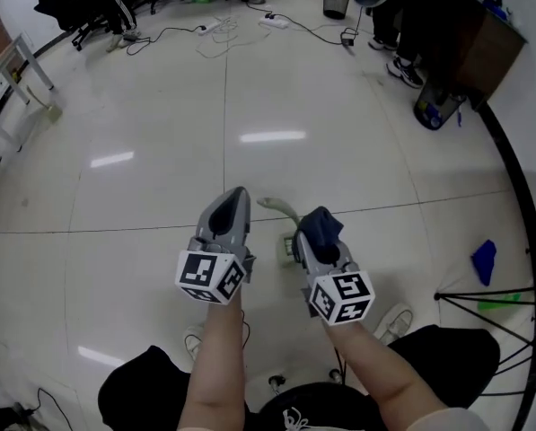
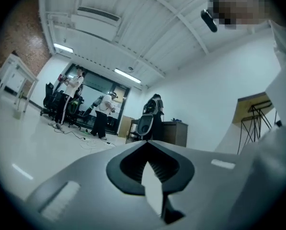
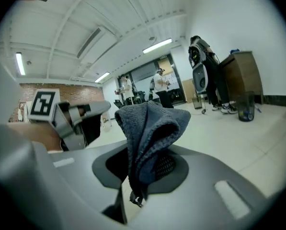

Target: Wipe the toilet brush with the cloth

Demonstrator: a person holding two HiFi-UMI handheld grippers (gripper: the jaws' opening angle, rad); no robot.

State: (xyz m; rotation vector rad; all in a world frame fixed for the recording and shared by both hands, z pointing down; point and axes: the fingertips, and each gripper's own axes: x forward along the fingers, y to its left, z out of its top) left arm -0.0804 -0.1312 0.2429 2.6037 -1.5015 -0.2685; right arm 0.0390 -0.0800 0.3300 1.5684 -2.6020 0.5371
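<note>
The cloth, soft and limp, is pinched in the right claw, with a folded bunch left standing above the tips. The left claw is pressed together, and nothing is seen between its tips. The toilet brush is found on the floor between the 2 claws, largely hidden. It is judged light, stiff and smooth, best gripped high on its handle. Its long axis seems to run away from the person, curving left.
</note>
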